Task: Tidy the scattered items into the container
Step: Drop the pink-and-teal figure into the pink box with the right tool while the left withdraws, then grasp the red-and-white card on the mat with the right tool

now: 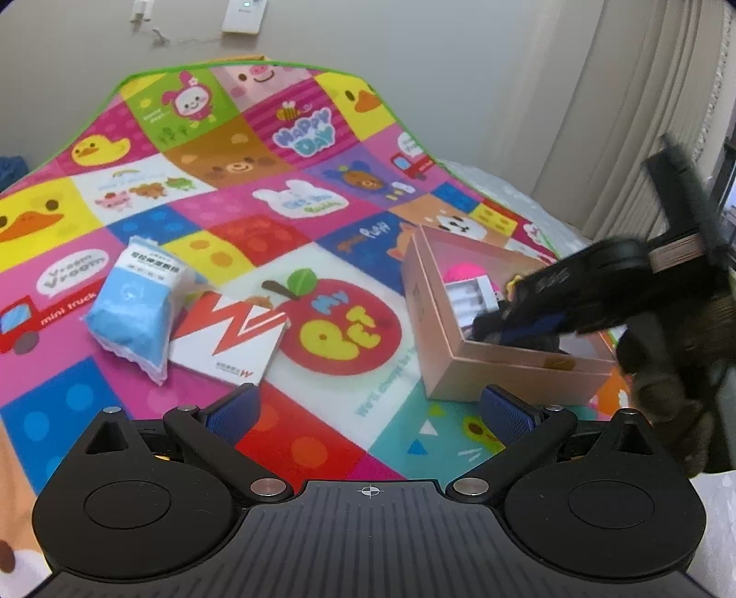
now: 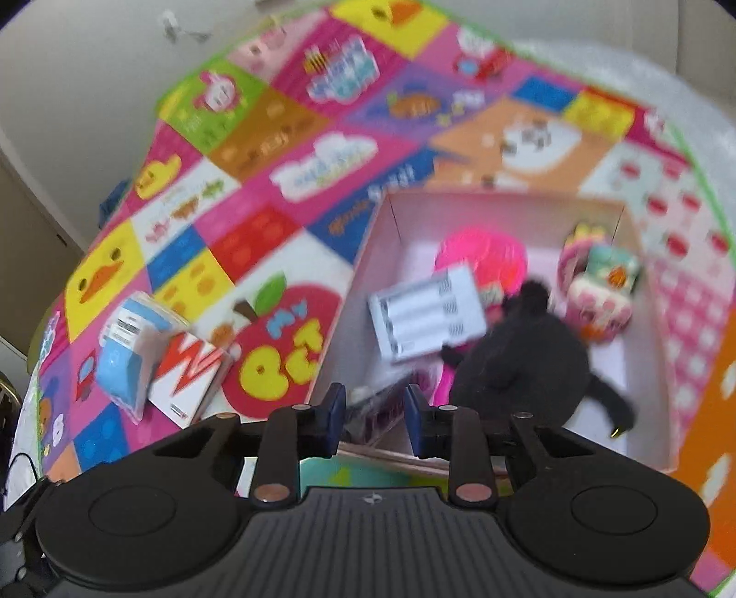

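Observation:
A pink cardboard box [image 1: 460, 368] [image 2: 349, 294] sits on a colourful play mat. It holds a pink ball [image 2: 483, 257], a white battery pack [image 2: 428, 317], a black plush toy [image 2: 524, 363] and a pink cake toy [image 2: 598, 303]. A blue packet [image 1: 133, 308] [image 2: 124, 363] and a white box with a red zigzag [image 1: 230, 340] [image 2: 188, 377] lie on the mat to its left. My left gripper [image 1: 368, 414] is open and empty above the mat. My right gripper [image 2: 372, 414] [image 1: 520, 326] is open over the box's near edge, above a dark item I cannot identify.
The play mat [image 1: 257, 230] covers a bed or table. A beige wall with a white socket plate [image 1: 241, 16] lies behind, and curtains [image 1: 644, 115] hang at the right. The right wrist view is motion-blurred.

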A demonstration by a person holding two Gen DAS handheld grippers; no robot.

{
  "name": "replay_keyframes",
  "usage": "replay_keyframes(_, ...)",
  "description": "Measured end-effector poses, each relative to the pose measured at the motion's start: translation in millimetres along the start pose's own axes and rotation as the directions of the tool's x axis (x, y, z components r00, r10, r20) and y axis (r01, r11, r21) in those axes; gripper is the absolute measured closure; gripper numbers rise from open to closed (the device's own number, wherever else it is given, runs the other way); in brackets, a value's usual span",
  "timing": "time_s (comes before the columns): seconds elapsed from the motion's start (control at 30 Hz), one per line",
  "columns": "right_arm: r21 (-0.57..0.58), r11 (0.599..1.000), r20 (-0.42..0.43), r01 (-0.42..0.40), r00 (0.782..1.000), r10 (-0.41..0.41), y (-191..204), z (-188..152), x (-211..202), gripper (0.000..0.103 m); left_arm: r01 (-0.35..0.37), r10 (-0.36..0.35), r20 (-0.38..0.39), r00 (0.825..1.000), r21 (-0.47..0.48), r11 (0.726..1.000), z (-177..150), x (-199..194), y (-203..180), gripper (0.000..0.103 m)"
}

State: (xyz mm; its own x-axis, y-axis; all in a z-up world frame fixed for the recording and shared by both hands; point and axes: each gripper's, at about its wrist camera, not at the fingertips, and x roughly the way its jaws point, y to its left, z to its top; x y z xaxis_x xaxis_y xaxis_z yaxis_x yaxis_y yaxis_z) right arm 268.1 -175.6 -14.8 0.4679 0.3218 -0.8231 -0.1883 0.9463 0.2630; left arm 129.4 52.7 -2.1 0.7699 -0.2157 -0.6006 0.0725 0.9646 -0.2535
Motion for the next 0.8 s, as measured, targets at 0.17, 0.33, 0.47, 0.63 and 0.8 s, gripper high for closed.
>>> replay_keyframes(0.17,-0.023,0.992,-0.035,0.125,0.991,-0.126,-2,-2,13,0.076,-0.035,0.035,-0.032,0.999,0.008,0.999,-1,2,0,0.000)
replay_keyframes(0.33,0.045,0.999,0.090,0.006,0.996,-0.010,6,12,-33,0.075,-0.174,0.171,-0.067,0.983,-0.041,0.984,1,3,14,0.000)
replay_keyframes(0.47,-0.097,0.995,0.101,-0.034,0.994,0.044,64,15,-33,0.046,-0.308,0.313,0.003,0.950,-0.160,0.938,20,-19,51,0.000)
replay_keyframes(0.63,-0.185,0.978,0.070,-0.094,0.992,0.108,133,-2,11,0.028,-0.468,0.531,0.119,0.839,-0.338,0.816,42,-61,117,0.000)
replay_keyframes(0.8,-0.212,0.977,0.066,-0.009,0.997,0.024,178,-18,69,0.019,-0.453,0.585,0.061,0.809,-0.569,0.686,39,-77,167,0.000)
